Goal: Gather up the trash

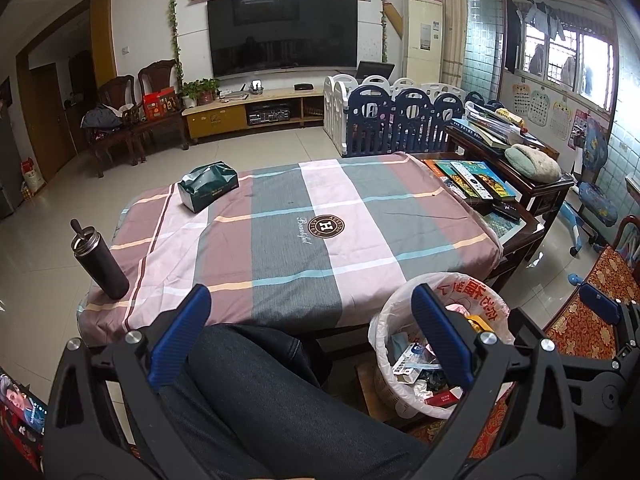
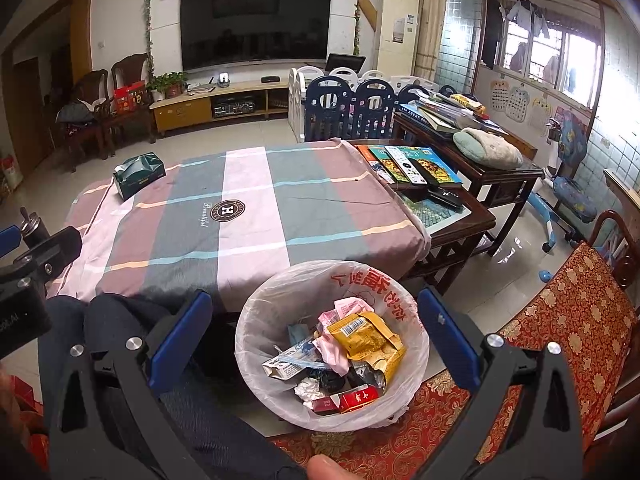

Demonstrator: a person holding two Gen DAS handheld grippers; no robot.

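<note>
A round wastebasket (image 2: 332, 344) lined with a thin white plastic bag printed in red sits on the floor, just beside the near right corner of the counter (image 2: 240, 216) and against a red and gold patterned seat cushion (image 2: 560, 340). Inside it lies a heap of trash: a crumpled gold foil packet (image 2: 366, 340) on top, pink wrappers (image 2: 332, 350), a white and blue carton (image 2: 286, 366), a ball of white tissue (image 2: 308, 388) and red cigarette packs (image 2: 356, 396) at the near edge.

The right tongs (image 2: 314, 344) hang above the basket with their blue-padded jaws spread wide, empty, one pad on each side of the rim. A fingertip (image 2: 324, 466) shows at the bottom edge of that view. The left tongs (image 1: 310, 338) are likewise spread wide and empty, held over a person's leg in dark jeans (image 1: 272, 396), with the basket (image 1: 400, 364) showing beyond their right pad.

The counter is covered with a cloth (image 1: 304, 232) in pink, grey and mauve blocks with a round emblem at its middle. On its far left corner lies a dark green tissue pack (image 1: 208, 191); at its near left edge stands a black flask (image 1: 100, 260) with a straw lid. Books and remote controls (image 2: 412, 168) lie on the bare counter right of the cloth. Farther off are a wall television (image 1: 282, 32), a low cabinet and a blue and white play fence (image 1: 400, 120).
</note>
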